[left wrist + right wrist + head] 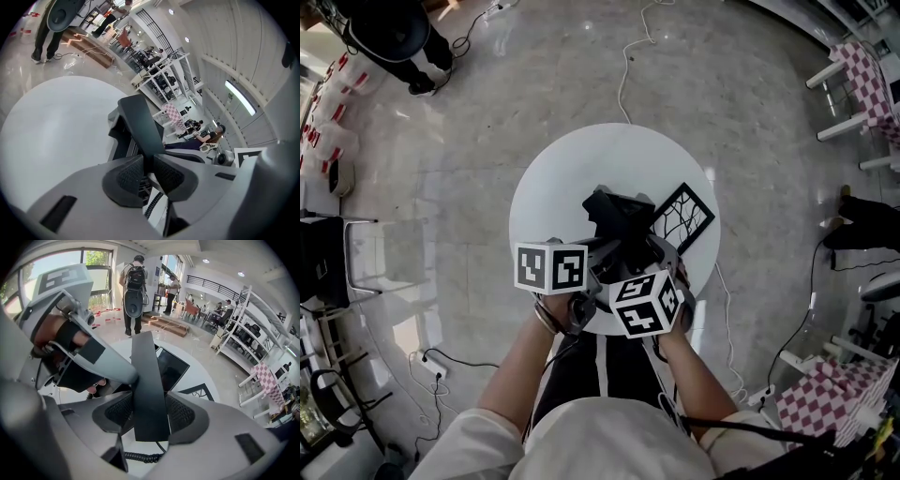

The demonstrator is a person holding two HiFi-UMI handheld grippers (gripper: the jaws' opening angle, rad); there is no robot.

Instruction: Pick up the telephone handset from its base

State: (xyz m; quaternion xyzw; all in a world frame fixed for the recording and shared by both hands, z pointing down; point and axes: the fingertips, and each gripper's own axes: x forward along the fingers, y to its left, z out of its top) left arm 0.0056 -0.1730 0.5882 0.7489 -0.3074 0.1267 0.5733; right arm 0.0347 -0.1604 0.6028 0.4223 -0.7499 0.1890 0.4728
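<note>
Left tongs and right tongs, side by side, nose-down over the table, both tight on the handset

Overhead, two close-ups sharing handset

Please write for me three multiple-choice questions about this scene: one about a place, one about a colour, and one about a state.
1. Where does the telephone stand?
A. on the floor
B. on a round white table
C. on a chair

2. What colour is the handset?
A. red
B. white
C. black

3. In what state is the right tool?
A. open and empty
B. shut on the handset
C. out of view

Answers: 1 B, the head view shows the telephone on the white tabletop. 2 C, both gripper views show the handset black. 3 B, the right gripper view shows both pads against the handset's sides.
</note>
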